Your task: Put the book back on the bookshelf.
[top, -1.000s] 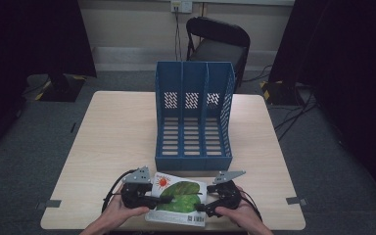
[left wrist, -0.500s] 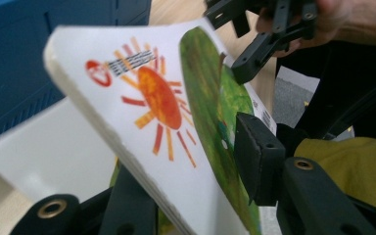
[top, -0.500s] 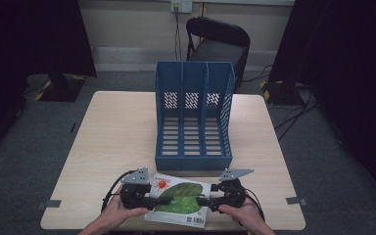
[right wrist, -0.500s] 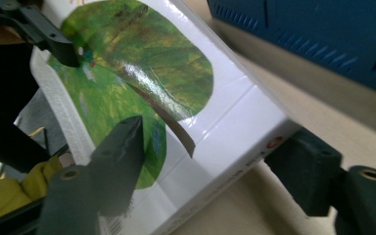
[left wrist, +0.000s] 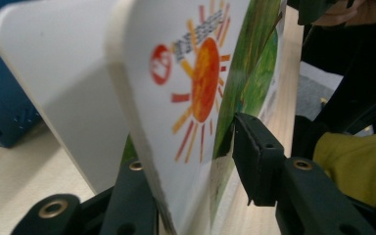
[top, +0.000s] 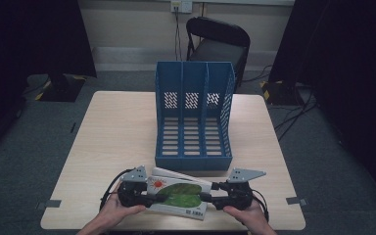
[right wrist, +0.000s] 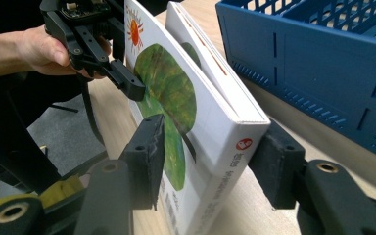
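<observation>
The left gripper (top: 152,197) was clamped on the left end of a white book (top: 178,195) with a sun and a big green leaf on its cover. In the left gripper view, one black jaw was pressed on the cover beside the sun and the other jaw was at the back. The right gripper (top: 209,195) had its jaws just closing around the right end of the same book; in the right gripper view both pads were seen against the book's two sides, so the book was gripped there too. Each gripper was held by a hand (top: 120,211) at the near edge of the surface (top: 112,142). The book was held between the two grippers, just above the surface, tipped up on its edge. Just behind it stood a blue file rack (top: 194,117) with three slots. A dark chair (top: 218,41) was seen far behind the surface.
</observation>
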